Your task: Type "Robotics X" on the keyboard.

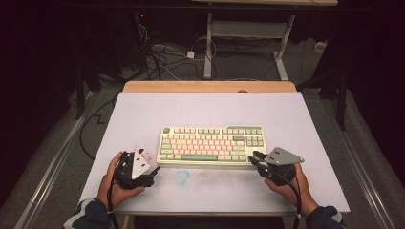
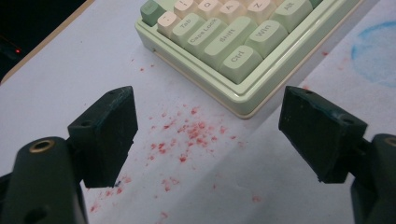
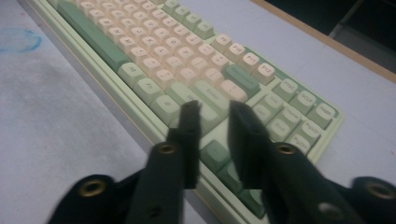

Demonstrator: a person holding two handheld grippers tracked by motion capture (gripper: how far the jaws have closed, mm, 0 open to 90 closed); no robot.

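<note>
Left gripper [image 1: 143,164] sits at the keyboard's [image 1: 211,144] near-left corner, held in the person's left hand [image 1: 117,183] close to the table's [image 1: 143,109] front edge. In the left gripper view its two black jaws stand wide apart with nothing between them — open over the white surface, where a scatter of red specks [image 2: 187,135] lies just off the keyboard's corner. That corner, with its green Ctrl [image 2: 239,60] and Shift keys, lies just ahead of the jaws and apart from them.

Right gripper [image 1: 256,159] is at the keyboard's near-right corner, carried by the right hand [image 1: 289,186], with its grey three-cornered plate [image 1: 282,156] on top. In the right gripper view its jaws are drawn nearly together, a narrow gap left between them, and nothing shows pinched in that gap; they hover over the green keys at the right end of the bottom rows. Whether the tips touch a key I cannot tell — the picture is blurred there.

Green and cream in colour, the keyboard lies flat near the middle of the table, its long side parallel to the front edge. A faint blue ring-shaped stain [image 1: 182,176] marks the surface just in front of it, between the two grippers. Beyond the far edge a strip of bare wood [image 1: 210,86] shows, and cables [image 1: 157,57] lie on the floor past it.
</note>
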